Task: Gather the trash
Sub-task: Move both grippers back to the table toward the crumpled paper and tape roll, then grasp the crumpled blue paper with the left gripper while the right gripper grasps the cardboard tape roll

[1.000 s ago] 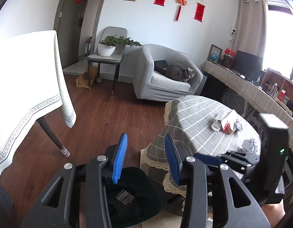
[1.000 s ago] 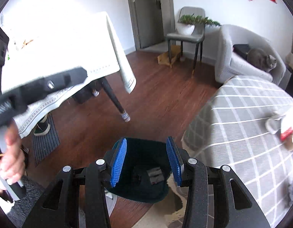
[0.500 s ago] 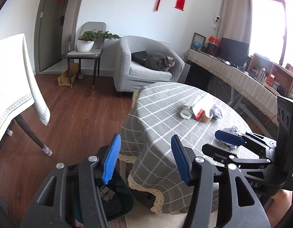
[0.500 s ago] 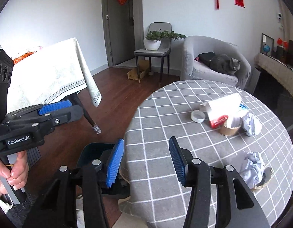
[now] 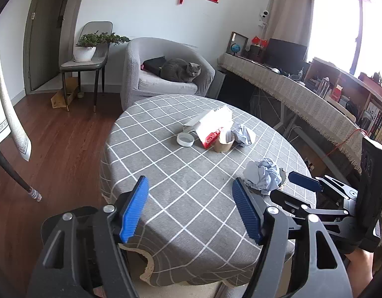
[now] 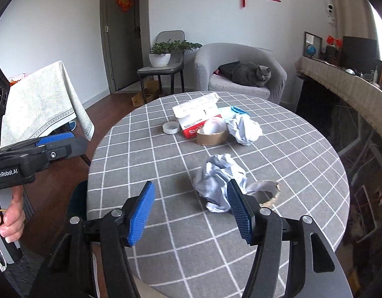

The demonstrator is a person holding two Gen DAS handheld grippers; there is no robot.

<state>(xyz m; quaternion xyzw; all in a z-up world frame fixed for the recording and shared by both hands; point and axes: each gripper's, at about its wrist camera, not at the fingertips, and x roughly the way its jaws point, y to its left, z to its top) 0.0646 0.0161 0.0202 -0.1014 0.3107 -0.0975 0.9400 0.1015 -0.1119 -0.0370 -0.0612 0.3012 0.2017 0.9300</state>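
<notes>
Right wrist view: my right gripper (image 6: 191, 211) has swung from the floor bin to the counter (image 6: 151, 154), fingers just spread, empty, beside crumpled paper (image 6: 219, 178). My left gripper (image 5: 189, 209) likewise spread, empty; next pickup looks imminent.

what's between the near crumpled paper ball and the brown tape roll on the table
Only bare checked tablecloth. The right wrist view shows nothing lying between the near paper ball and the tape roll.
</notes>
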